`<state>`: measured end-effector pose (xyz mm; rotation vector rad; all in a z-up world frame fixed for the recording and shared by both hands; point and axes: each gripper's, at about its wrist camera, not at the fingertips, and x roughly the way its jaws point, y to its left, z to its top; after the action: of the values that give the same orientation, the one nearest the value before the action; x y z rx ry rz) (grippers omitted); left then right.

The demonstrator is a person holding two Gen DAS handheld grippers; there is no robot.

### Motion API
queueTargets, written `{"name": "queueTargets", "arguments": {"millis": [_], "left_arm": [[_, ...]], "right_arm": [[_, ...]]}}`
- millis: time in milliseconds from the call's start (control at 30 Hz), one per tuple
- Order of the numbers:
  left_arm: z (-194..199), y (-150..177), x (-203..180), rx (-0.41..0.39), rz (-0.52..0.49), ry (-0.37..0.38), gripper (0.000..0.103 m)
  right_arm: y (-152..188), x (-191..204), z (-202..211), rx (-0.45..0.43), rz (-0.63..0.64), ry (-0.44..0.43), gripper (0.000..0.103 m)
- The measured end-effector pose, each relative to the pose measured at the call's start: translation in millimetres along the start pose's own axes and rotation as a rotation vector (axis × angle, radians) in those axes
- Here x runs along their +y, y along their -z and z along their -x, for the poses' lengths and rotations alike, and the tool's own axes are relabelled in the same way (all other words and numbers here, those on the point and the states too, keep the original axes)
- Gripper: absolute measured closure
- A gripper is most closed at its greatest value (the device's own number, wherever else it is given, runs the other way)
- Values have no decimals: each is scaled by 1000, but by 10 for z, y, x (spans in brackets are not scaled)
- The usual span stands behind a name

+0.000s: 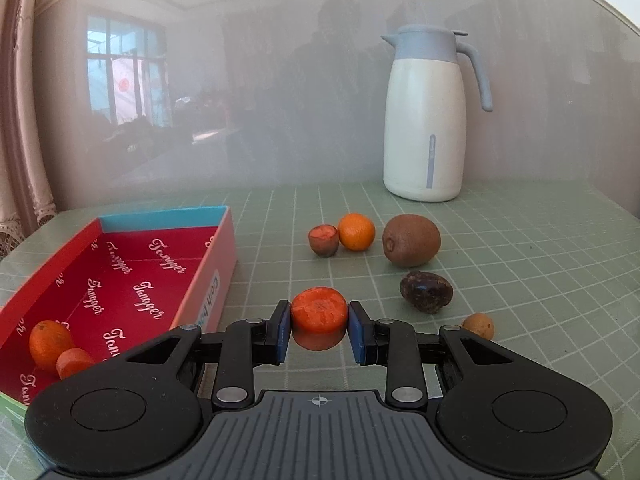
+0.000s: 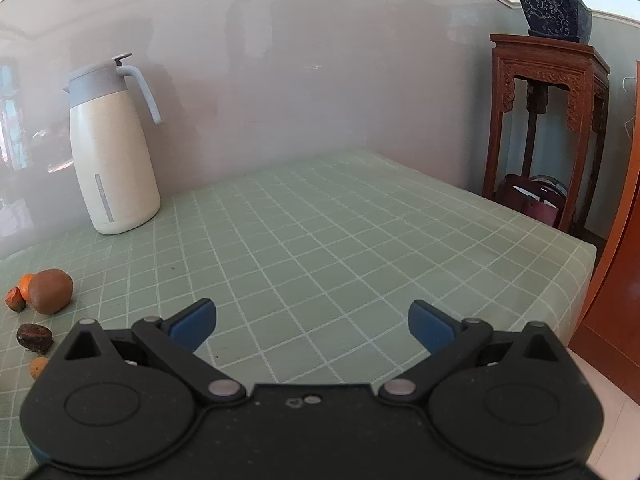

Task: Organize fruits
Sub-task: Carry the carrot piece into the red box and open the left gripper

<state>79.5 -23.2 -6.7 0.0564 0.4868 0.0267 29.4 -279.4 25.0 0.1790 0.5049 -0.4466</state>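
My left gripper point(image 1: 319, 330) is shut on an orange carrot chunk point(image 1: 319, 314), right of the red box point(image 1: 132, 280). The box holds an orange fruit point(image 1: 48, 344) and a small carrot piece point(image 1: 74, 362). On the green checked cloth beyond lie a small cut piece point(image 1: 323, 239), a tangerine point(image 1: 356, 231), a kiwi point(image 1: 411, 240), a dark wrinkled fruit point(image 1: 426, 292) and a small tan fruit point(image 1: 479, 325). My right gripper point(image 2: 312, 326) is open and empty over bare cloth; the kiwi point(image 2: 51, 290) and dark fruit point(image 2: 35, 336) lie at its far left.
A white thermos jug point(image 1: 426, 116) stands at the back by the wall; it also shows in the right wrist view point(image 2: 112, 152). A wooden stand point(image 2: 548, 128) with a blue plant pot point(image 2: 554, 10) stands beyond the table's right edge point(image 2: 576, 240).
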Motion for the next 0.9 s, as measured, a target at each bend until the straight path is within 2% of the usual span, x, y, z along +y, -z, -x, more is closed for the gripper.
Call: {"name": "queueTargets", "arguments": {"millis": [300,900], "left_arm": [[108,-27,235,-27,37,-21,73],[266,-52,746,-70,110,-123,73]], "right_arm": [[17,193,2,8,38,-10,0],[36,598,84,-2,107,-70,0]]}}
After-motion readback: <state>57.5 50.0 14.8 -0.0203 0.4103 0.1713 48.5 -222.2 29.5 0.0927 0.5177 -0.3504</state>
